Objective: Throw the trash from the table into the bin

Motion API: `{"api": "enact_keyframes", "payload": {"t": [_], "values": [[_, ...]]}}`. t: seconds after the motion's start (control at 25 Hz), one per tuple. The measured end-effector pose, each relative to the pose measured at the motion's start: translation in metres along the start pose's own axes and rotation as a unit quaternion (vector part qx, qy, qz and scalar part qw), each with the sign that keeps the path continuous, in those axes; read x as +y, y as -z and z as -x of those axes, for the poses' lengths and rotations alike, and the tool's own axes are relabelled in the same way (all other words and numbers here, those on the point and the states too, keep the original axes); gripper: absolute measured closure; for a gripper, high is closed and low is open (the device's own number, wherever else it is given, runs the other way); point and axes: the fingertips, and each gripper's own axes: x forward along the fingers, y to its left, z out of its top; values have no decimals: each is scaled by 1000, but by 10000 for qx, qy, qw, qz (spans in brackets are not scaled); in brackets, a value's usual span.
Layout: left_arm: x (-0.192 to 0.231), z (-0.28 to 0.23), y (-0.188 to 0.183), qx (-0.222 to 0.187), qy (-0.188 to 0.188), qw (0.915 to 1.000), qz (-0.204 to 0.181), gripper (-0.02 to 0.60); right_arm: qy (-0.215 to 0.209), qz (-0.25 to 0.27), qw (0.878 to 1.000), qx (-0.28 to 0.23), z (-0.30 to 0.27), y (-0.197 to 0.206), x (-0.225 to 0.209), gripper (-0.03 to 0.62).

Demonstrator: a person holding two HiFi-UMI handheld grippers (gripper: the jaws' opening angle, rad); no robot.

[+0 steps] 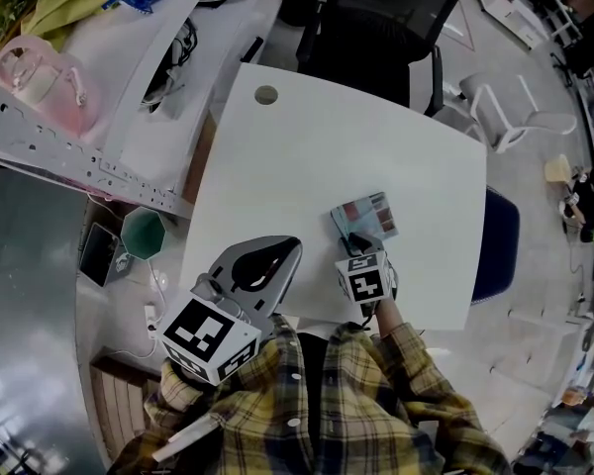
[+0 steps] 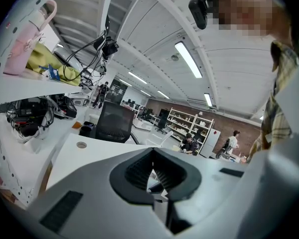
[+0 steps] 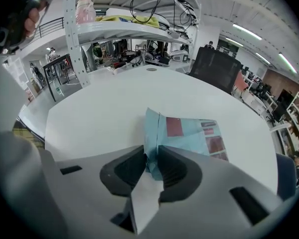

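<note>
Leaflet (pale blue, red panels) is lying on the white table by its near edge; the right gripper is pinching its raised fold, while the left gripper is hovering alongside, jaws together, holding nothing

The right gripper meets the near edge of a flat light-blue paper wrapper on a white rounded table; the left gripper hovers alongside, a teal octagonal bin off its left side.
</note>
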Motion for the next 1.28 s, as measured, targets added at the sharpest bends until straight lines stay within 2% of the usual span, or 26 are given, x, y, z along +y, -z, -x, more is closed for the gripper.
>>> {"api": "enact_keyframes", "payload": {"t": [0.2, 0.4, 0.64, 1.0, 1.28], "values": [[-2, 0, 0, -18, 61, 10000, -11, 575, 36, 9, 10000, -89, 4, -5, -3, 583], [-5, 1, 3, 12, 74, 10000, -12, 575, -21, -262, 9994, -207, 11, -5, -10, 592], [-7, -2, 7, 96, 176, 9998, -12, 575, 107, -438, 9983, -375, 28, -5, -13, 594], [-38, -34, 18, 368, 961, 9947, -43, 575, 461, -938, 9899, -958, 92, -6, -20, 594], [-101, -66, 27, 600, 1481, 9865, -356, 575, 843, -1442, 9751, -1461, 155, 26, -54, 594]]}}
